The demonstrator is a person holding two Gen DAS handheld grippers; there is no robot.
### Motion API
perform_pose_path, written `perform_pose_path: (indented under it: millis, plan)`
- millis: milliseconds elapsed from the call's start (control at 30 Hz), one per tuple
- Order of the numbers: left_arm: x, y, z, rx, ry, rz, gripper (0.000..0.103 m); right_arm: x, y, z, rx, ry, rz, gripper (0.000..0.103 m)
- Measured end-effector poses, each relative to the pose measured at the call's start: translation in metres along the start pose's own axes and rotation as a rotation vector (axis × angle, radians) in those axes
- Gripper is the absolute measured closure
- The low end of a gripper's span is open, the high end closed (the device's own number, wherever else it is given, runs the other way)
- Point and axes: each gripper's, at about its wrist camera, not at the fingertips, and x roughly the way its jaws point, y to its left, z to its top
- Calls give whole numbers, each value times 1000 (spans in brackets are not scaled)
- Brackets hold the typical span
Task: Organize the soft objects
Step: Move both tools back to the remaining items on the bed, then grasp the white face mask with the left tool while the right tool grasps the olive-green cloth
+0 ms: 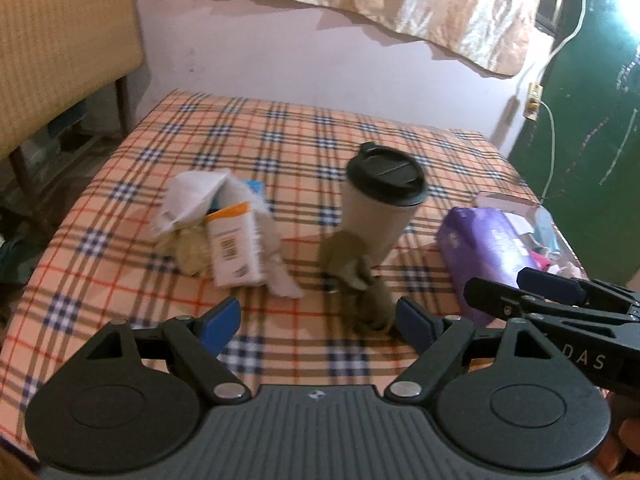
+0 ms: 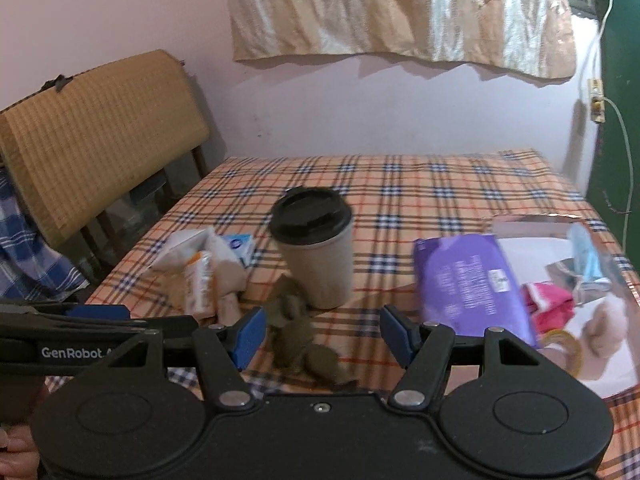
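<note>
Both tools are hovering low over the near edge of the desk [image 1: 120,280], side by side and pointing toward the far wall. The left tool [image 1: 318,322] is standing with its blue pads wide apart and holding nothing; the right tool [image 2: 322,330] is likewise spread wide and empty.

An olive-green soft cloth [image 2: 300,344] is lying crumpled on the plaid cover just in front of both tools, its far end reaching the foot of the lidded cup [image 2: 314,246]. It is sitting nearly between the right tool's pads, probably because it is the next item to be picked up.

Far left, a heap of white cloth and a small carton [image 1: 234,246] is resting together, seemingly unsorted. To the right, a purple soft pack [image 2: 468,280] is leaning over the rim of a shiny tray [image 2: 624,288] holding pink fabric, which seems to be the collecting place.
</note>
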Motion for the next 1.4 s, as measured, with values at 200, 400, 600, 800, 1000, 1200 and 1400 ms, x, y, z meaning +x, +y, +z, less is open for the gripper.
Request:
perform_pose_path:
  millis: [200,400,600,800,1000,1200,1400]
  plan:
    - [0,27,-8,-38,8,28,16,15,23,-4,-27,16,54,27]
    - [6,47,-18,-67,34,46,16,35,35,-14,-23,54,82,27]
    - [13,65,-20,-104,46,60,16,55,31,-19,10,84,63,27]
    - [19,81,-14,-127,39,77,16,87,28,-17,16,124,26,27]
    - [31,101,12,-126,-3,108,8,119,30,-14,-3,154,-10,27]
    - [55,104,50,-38,-40,133,0,141,32,-13,-22,169,-43,23]
    - [94,100,64,70,-7,187,0,155,30,-20,-44,194,-37,23]
